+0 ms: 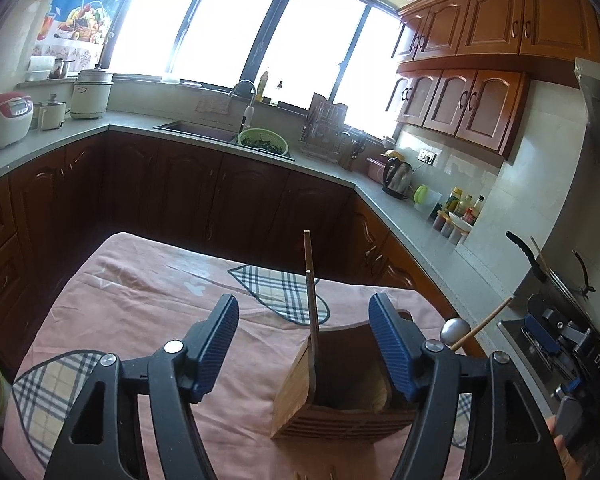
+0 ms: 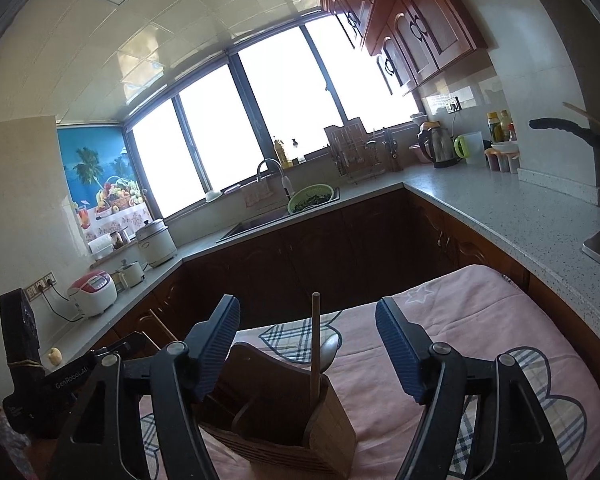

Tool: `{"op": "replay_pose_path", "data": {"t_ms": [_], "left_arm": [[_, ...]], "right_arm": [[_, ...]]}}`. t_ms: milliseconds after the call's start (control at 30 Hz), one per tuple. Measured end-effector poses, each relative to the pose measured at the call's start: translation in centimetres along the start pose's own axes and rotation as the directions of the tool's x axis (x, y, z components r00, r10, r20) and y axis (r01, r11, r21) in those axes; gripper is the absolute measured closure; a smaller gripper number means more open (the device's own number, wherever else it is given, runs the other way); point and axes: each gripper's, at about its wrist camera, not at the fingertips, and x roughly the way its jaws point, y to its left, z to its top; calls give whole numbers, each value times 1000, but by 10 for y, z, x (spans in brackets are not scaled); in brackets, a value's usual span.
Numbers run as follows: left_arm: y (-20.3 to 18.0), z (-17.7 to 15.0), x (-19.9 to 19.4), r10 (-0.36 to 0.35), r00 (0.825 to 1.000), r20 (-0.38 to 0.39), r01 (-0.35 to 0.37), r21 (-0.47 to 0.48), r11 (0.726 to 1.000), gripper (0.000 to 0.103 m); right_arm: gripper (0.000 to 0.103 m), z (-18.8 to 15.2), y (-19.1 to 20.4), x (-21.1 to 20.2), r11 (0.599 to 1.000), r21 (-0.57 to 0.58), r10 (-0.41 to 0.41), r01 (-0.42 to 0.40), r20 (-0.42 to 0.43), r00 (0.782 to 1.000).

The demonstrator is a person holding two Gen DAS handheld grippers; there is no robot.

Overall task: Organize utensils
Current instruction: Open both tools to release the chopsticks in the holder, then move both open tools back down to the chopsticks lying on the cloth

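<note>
Standing upright in the wooden holder point(image 1: 332, 392) on the pink cloth point(image 1: 148, 280), the chopsticks point(image 1: 311, 300) look light, stiff and slippery; grip mid-shaft. Left gripper point(image 1: 304, 344) and right gripper point(image 2: 308, 348) gape wide, holding nothing.

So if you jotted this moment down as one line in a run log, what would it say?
left gripper: open, empty | right gripper: open, empty | wooden holder: on pink cloth | chopsticks: upright in holder | spoon: in holder
</note>
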Motion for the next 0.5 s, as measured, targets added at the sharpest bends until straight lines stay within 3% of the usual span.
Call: {"op": "replay_pose_path", "data": {"t_ms": [67,500], "left_arm": [[2,-7,-15,6,1000,-2,-6,-12,1000,20],[20,-63,-131,-3,997,-80,-2,-61,998,19]], "right_arm": [[25,-1,-2,-10,1000,18,10,-10,2,1000],[20,-39,-6,-85,998,62,32,-29,-63,998]]}}
